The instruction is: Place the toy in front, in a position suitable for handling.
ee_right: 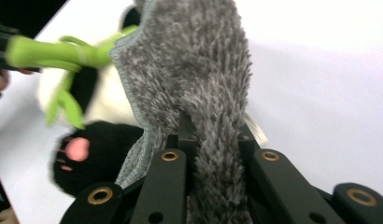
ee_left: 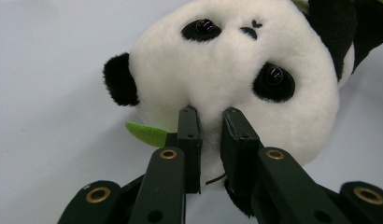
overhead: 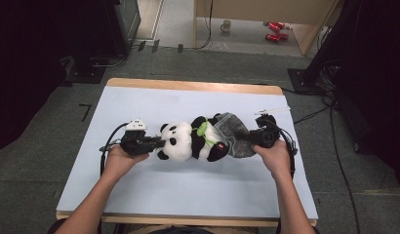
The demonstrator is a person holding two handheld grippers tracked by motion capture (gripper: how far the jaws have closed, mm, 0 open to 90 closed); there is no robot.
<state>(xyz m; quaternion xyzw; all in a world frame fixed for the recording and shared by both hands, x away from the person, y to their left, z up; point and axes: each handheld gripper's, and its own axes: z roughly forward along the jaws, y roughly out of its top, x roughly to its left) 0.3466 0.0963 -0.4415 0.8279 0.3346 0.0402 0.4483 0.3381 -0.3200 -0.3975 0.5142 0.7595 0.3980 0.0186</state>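
Observation:
A black-and-white panda plush (overhead: 181, 141) lies on its side in the middle of the white table (overhead: 188, 190), head to the left. My left gripper (overhead: 156, 142) is at its head; in the left gripper view the jaws (ee_left: 209, 116) are shut on a fold of white fur on the panda's head (ee_left: 236, 70), beside a green felt leaf (ee_left: 145, 134). A grey fuzzy cloth (overhead: 234, 131) lies against the panda's right end. My right gripper (overhead: 251, 139) is shut on this cloth (ee_right: 199, 70), which bulges up between the jaws (ee_right: 210, 128). The panda's black paw (ee_right: 87, 154) and green bamboo (ee_right: 54, 53) show beyond.
The table's far wooden edge (overhead: 193, 86) borders a grey floor. A mug (overhead: 226, 25) and red items (overhead: 275, 30) sit on the floor far back. Cables (overhead: 334, 131) run along the right side, and a black stand base (overhead: 86, 68) is at the back left.

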